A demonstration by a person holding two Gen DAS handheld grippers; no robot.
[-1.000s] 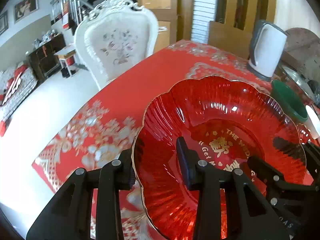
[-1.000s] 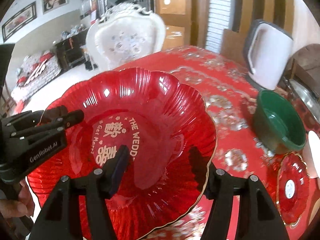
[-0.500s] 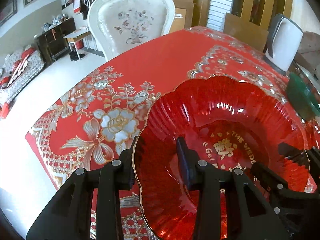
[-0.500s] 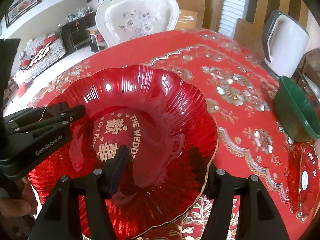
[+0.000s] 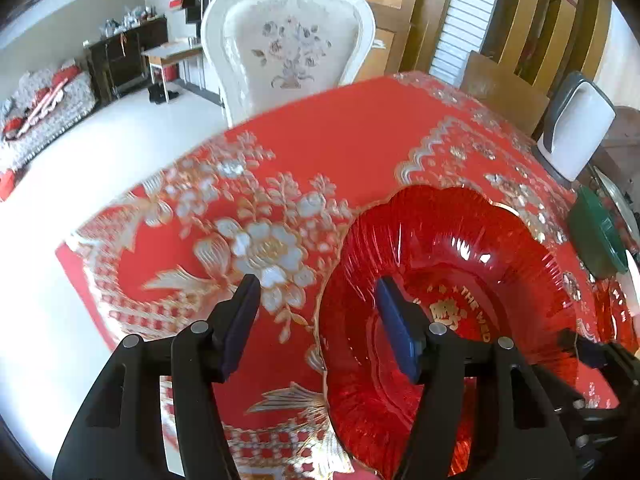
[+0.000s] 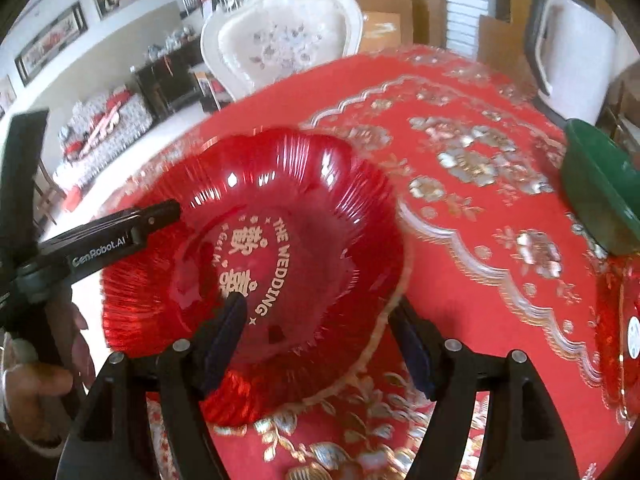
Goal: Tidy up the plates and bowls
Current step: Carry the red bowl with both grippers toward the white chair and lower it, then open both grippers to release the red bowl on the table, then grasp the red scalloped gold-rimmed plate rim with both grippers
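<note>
Left wrist view: the left gripper (image 5: 316, 320) stands with its jaws spread apart, having just been opening; the rim of the red glass plate (image 5: 460, 280) passes between them, but the outer finger is clear of it over the cloth and the inner finger sits over the plate's inside, so nothing is pinched. The plate, scalloped and ribbed with gold lettering in its middle, lies on the tabletop (image 5: 340, 136), which is covered in a red cloth with silver and gold flowers. At the lower right edge the other gripper's dark fingers reach onto the plate's near side. Beyond the plate, to the right, are a green bowl (image 5: 596, 240) and a white kettle (image 5: 576, 128); a white carved chair (image 5: 288, 40) stands at the far side.

In the right wrist view, the right gripper (image 6: 320, 336) has also just been opening, its jaws astride the plate's near rim with one finger inside the dish and the other outside it, neither visibly pressing. The left gripper's finger comes in from the left onto the opposite rim, with a hand (image 6: 36, 380) below it. A smaller red plate (image 6: 620, 328) lies at the right edge, just below the green bowl.
</note>
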